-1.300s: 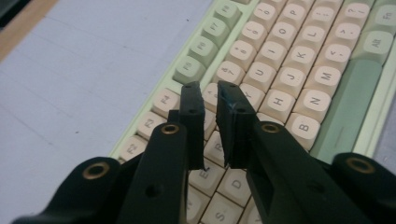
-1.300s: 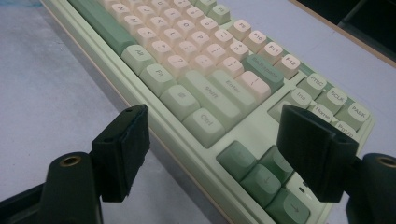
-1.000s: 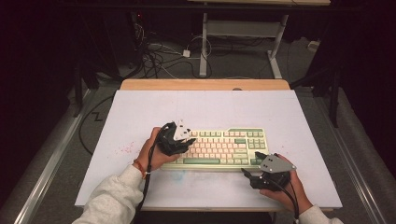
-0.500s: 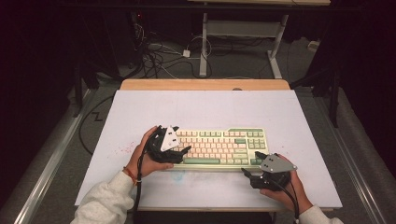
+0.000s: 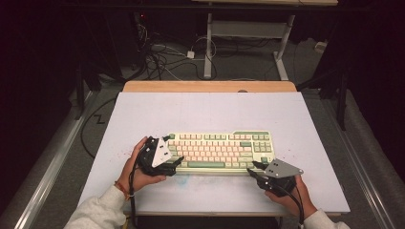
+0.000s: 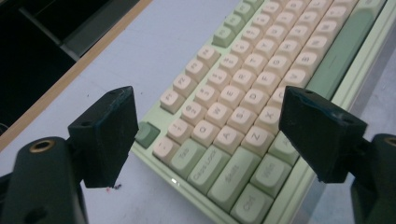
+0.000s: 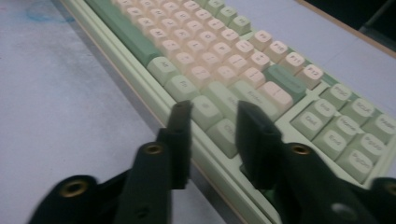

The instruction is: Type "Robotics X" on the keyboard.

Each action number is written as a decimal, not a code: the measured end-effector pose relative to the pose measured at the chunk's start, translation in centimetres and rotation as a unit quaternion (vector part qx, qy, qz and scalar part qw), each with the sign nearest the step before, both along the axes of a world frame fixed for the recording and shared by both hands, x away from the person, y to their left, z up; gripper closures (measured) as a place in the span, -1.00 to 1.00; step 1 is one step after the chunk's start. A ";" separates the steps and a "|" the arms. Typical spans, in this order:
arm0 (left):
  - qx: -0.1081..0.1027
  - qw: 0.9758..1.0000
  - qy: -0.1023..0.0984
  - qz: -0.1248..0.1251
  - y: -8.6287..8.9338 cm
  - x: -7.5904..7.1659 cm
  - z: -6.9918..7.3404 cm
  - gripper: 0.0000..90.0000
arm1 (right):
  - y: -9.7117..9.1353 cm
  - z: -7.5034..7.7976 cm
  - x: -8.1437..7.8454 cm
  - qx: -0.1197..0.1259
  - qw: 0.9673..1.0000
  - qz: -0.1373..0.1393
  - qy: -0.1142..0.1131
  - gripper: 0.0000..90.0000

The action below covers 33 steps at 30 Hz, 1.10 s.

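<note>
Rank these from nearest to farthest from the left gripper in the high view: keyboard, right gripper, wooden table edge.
From the left gripper:
1. Keyboard, its left end right at the jaws.
2. Right gripper, by the keyboard's near right corner.
3. Wooden table edge, along the far side.

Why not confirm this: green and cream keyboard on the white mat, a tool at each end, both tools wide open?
Not quite. The left tool is wide open around the keyboard corner, but the right gripper view shows the right tool with jaws only narrowly apart. The rest stands.
</note>
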<state>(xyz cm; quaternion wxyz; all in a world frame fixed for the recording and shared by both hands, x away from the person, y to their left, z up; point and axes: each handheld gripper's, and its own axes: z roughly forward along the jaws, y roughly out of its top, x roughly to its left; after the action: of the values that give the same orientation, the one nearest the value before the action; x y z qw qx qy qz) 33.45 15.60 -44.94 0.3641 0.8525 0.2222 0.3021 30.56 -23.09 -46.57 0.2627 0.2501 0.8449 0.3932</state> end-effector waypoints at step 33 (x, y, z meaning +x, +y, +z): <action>0.019 0.998 0.054 0.041 4.2 -3.3 -3.0 -0.57 | 8.8 1.2 7.2 -0.025 0.999 0.028 0.032 1.00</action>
<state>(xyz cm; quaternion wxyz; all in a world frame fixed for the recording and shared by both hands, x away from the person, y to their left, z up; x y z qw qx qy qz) 30.13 19.76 -47.95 0.3224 0.8648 0.2701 0.2743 37.74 -14.30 -45.33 0.2307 0.2318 0.8690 0.3713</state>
